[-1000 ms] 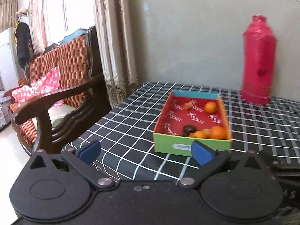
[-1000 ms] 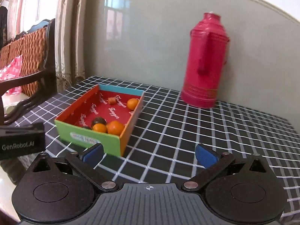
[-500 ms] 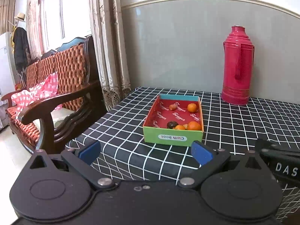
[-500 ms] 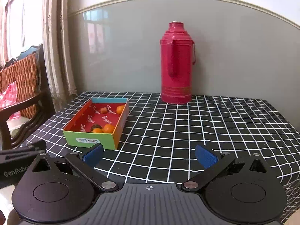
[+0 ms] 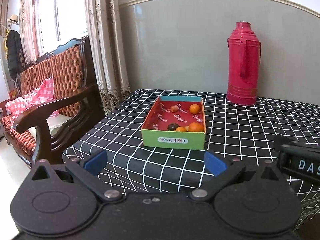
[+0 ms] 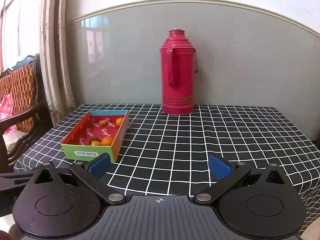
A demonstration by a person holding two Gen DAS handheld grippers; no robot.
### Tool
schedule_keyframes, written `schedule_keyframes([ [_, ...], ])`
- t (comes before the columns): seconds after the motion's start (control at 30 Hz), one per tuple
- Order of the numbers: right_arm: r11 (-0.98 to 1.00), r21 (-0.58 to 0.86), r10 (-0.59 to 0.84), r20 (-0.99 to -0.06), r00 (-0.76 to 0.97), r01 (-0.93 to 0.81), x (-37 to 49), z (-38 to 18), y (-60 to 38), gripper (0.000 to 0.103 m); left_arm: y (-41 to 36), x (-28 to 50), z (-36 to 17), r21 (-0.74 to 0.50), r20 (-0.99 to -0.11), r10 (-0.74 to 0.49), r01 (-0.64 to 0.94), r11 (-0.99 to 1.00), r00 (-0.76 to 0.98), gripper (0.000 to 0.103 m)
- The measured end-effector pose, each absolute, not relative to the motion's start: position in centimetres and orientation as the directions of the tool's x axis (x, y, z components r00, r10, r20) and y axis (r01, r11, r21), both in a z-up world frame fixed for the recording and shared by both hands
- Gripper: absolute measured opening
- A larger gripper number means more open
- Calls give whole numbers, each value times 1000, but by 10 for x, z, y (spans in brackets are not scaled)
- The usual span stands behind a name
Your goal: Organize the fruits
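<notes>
A shallow cardboard box (image 5: 174,141) with a green front and red inside stands on the checked table, also in the right wrist view (image 6: 88,154). Inside lie several small oranges (image 5: 195,127) (image 6: 108,141), one at the back (image 5: 194,108), a dark round fruit (image 5: 172,127) and a small reddish piece (image 5: 173,109). My left gripper (image 5: 155,163) is open and empty, held back from the table's front edge, facing the box. My right gripper (image 6: 160,166) is open and empty, to the right of the box.
A tall red thermos (image 5: 243,64) (image 6: 178,74) stands at the back by the grey wall. The table has a black-and-white checked cloth (image 6: 200,136). A wooden armchair (image 5: 50,108) with patterned cushions stands left of the table, beside curtains (image 5: 106,50).
Both grippers have pulled back and away from the box, which now looks smaller and farther. Both stay open and empty.
</notes>
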State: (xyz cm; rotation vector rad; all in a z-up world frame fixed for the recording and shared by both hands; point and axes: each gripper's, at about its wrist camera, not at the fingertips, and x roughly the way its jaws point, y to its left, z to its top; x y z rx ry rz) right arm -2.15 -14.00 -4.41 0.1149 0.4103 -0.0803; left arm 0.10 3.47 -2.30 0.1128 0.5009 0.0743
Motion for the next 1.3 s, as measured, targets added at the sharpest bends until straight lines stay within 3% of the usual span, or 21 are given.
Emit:
schedule_keyframes([
  [1.3, 988, 107, -55, -402, 914, 107, -22, -45, -140, 103, 34, 6, -25, 108, -498, 94, -47, 993, 862, 97],
])
